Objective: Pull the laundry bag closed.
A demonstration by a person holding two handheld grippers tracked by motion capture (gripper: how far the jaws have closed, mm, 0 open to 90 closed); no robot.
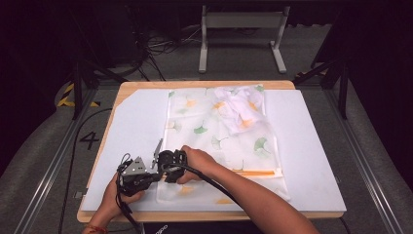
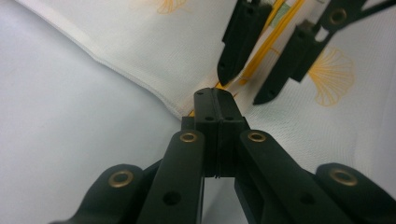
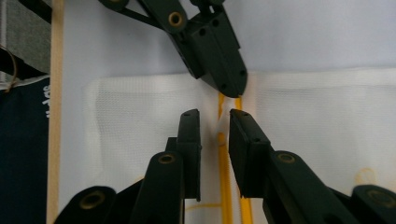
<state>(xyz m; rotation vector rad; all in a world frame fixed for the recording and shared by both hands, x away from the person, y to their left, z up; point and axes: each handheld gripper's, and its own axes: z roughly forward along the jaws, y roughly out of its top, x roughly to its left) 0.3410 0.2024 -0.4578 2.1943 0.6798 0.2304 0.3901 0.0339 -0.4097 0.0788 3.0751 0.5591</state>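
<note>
The white cloth, printed with green and orange ginkgo leaves, lies spread flat on the white bench, its far right corner bunched into a crumpled heap. An orange stripe runs along the cloth near its near-left edge, and both grippers meet at that edge.

The left gripper has its jaws pressed fully together, tips resting at the hem where the orange stripe reaches the border. A fold of fabric seems to be pinched between them, though the closed jaws hide the contact itself. From the right gripper view this same gripper comes in from the top, its tip touching the hem right at the stripe.

The right gripper sits just beside the left one, facing it, with its jaws parted. A small raised ridge of white cloth and the orange stripe lie in the gap between them, and the pads stand clear of the fabric on both sides. In the left gripper view its two black fingers straddle the stripe just beyond the closed tips.

In the high view both hands hold the grippers close together over the near-left part of the cloth, the right forearm crossing the fabric's near edge.
</note>
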